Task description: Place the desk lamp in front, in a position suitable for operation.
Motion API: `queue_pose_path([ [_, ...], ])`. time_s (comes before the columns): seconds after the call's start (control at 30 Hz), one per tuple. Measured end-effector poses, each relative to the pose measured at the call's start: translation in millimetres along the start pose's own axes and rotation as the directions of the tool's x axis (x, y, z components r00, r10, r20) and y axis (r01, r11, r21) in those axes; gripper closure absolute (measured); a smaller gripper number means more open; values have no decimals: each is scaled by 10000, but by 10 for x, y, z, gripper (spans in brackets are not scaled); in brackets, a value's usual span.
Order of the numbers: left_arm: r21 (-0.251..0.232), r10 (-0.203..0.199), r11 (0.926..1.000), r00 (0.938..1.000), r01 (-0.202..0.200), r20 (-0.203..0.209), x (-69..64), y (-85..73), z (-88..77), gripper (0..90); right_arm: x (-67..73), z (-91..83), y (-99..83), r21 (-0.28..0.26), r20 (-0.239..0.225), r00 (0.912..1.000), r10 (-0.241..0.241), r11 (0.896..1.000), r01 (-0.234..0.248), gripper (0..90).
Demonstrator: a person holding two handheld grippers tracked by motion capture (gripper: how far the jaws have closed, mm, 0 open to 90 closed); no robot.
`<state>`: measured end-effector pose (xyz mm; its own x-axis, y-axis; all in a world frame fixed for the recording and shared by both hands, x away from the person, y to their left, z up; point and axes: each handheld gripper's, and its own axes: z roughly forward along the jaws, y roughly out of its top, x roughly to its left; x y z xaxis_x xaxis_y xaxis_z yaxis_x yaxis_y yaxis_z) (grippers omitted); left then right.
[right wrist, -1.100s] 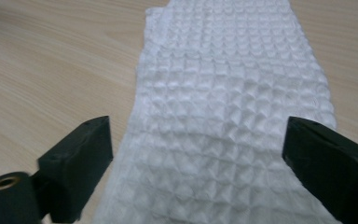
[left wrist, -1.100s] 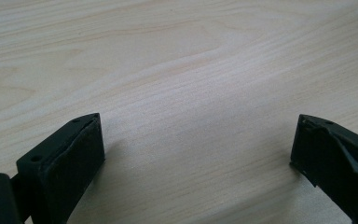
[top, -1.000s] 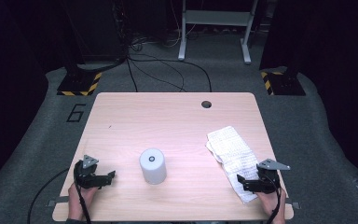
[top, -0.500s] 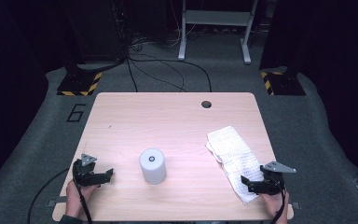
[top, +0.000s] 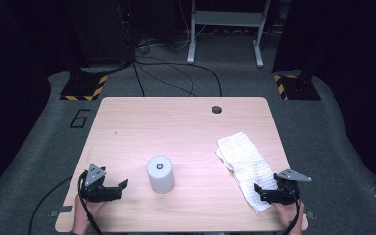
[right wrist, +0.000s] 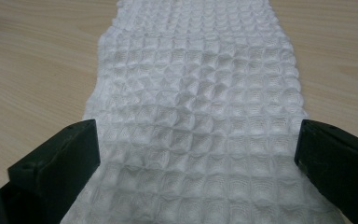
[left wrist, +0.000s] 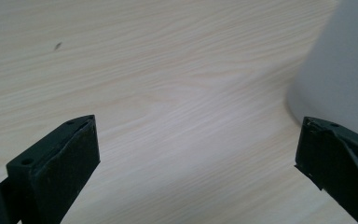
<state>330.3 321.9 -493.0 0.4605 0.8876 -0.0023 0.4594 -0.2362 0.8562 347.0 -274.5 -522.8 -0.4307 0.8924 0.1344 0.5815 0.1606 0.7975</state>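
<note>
A white waffle-weave cloth [top: 245, 164] lies stretched out on the right side of the wooden table [top: 176, 127]. My right gripper [top: 264, 193] rests over the cloth's near end, open, its jaws wide apart with the cloth [right wrist: 196, 116] lying flat between them. A pale grey cylinder [top: 160, 174] stands upright near the table's middle front. My left gripper [top: 117, 188] sits low at the front left, open, pointing toward the cylinder [left wrist: 345, 70], which rises just beyond its right jaw. Nothing is held in either gripper.
A round cable hole [top: 217, 109] sits near the table's far edge. Beyond the table are floor cables [top: 176, 78], a white stand [top: 225, 29] and yellow-black striped bases [top: 83, 90].
My right gripper has drawn back toward the front edge along the cloth's near end. My left gripper has shifted only slightly.
</note>
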Motion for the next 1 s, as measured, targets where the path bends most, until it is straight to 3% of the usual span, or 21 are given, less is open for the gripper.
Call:
queue_pose_path([
  [0.1, -399, -75, 9992, 9990, 93, 445, -129, 11, -1, 0, -5, 0, 0, 28, 31, 10000, -78, 10000, 78, 0],
  [0.27, -317, 293, 9992, 9934, -259, 1113, -325, 6, 66, 0, 7, 16, 0, -45, 82, 9999, 75, 10000, -75, 0],
  [0.5, -512, 790, 9962, 9790, -705, 1878, -548, 83, 157, 0, 3, 16, 6, 91, 56, 10000, 34, 10000, -34, 0],
  [0.63, -616, 1044, 9938, 9704, -931, 2180, -660, 138, 216, 0, 5, 19, 6, 152, 94, 9999, -37, 9999, 36, 0],
  [0.7, -762, 987, 9936, 9710, -839, 2176, -692, 148, 237, 0, 8, 23, 7, 113, 116, 9999, 19, 9999, -21, 0],
  [0.77, -759, 1080, 9928, 9661, -926, 2345, -719, 179, 264, 0, 1, 22, 7, 182, 101, 9999, -90, 9998, 89, 0],
  [0.93, -997, 1123, 9909, 9627, -902, 2461, -790, 255, 365, 0, 2, 25, 8, 246, 120, 9999, -108, 9996, 105, 1],
  [1.0, -996, 1150, 9908, 9584, -917, 2611, -802, 283, 401, 0, 8, 31, 7, 195, 93, 9999, -46, 9998, 44, 3],
])
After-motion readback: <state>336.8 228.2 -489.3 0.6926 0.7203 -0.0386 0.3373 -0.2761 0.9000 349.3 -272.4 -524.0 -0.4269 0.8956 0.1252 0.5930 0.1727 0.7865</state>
